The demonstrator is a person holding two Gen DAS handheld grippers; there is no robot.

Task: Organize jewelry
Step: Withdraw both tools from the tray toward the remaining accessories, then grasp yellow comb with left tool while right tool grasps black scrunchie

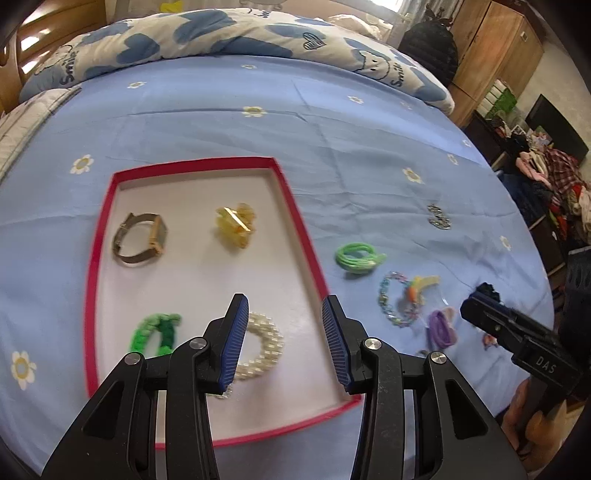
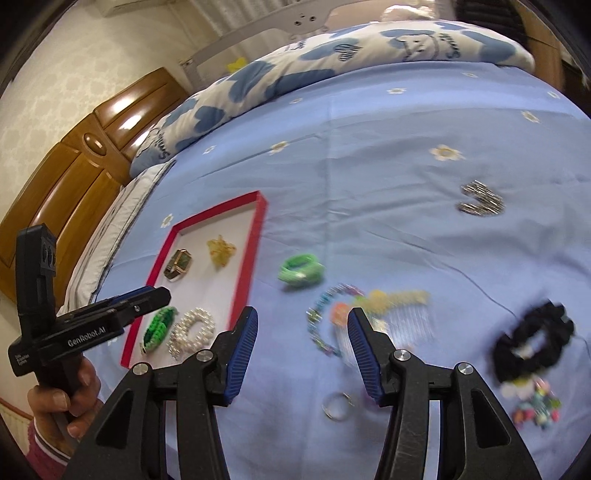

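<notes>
Both grippers, left (image 1: pixel 284 339) and right (image 2: pixel 301 349), hover with fingers released over a bed (image 1: pixel 221 133), four pieces already sorted into the red tray (image 1: pixel 98 236).

A home bedroom: a bed under a blue flowered sheet (image 1: pixel 229 122), a heart-print quilt (image 1: pixel 207 33) bunched at its far side, a wooden headboard (image 2: pixel 70 173), wooden wardrobes (image 1: pixel 491 51) by the wall, and clothes (image 1: pixel 554 177) heaped beside the bed.
</notes>
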